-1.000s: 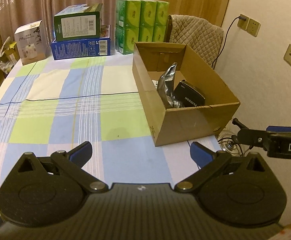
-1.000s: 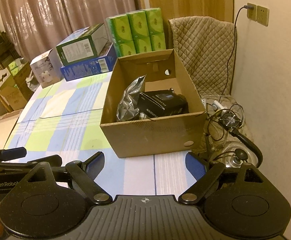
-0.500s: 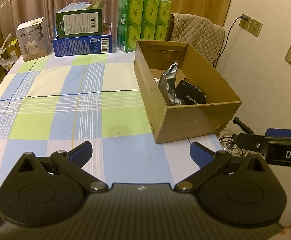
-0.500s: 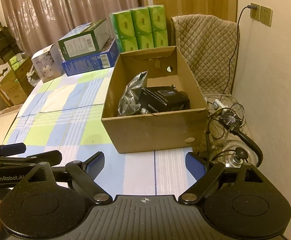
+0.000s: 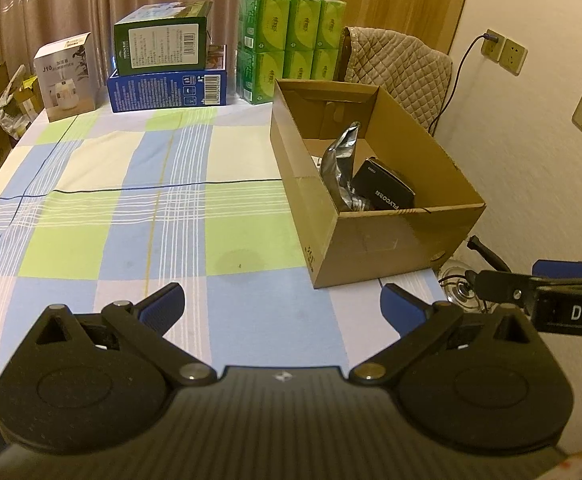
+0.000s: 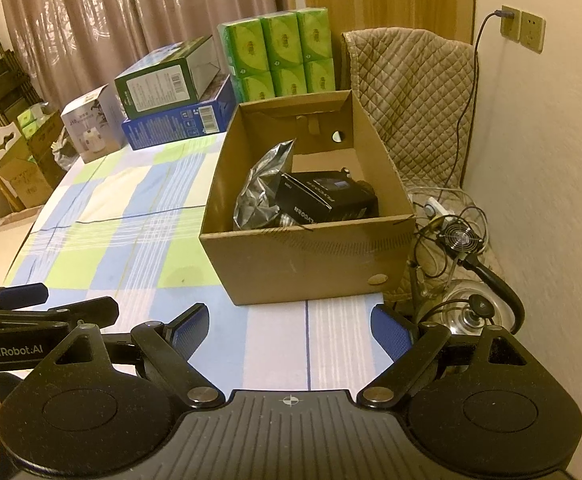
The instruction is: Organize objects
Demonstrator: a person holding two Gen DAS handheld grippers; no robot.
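An open cardboard box [image 5: 375, 240] [image 6: 311, 264] stands on the right side of the checked tablecloth. Inside it lie a silver foil bag [image 5: 341, 160] [image 6: 263, 188] and a black box [image 5: 385, 190] [image 6: 327, 196]. My left gripper [image 5: 283, 304] is open and empty, above the near edge of the table, left of the cardboard box. My right gripper [image 6: 291, 328] is open and empty, just in front of the cardboard box. Each gripper shows at the edge of the other's view.
At the table's far end stand a green box [image 5: 161, 46] on a blue box [image 5: 167, 90], a white box [image 5: 65, 78] and stacked green tissue packs [image 5: 291, 46]. A quilted chair [image 6: 411, 96] and a cabled fan and glass lid [image 6: 463, 280] sit right of the table.
Both grippers have drawn back and risen slightly, so the cardboard box sits a little farther off. Both stay open and empty.
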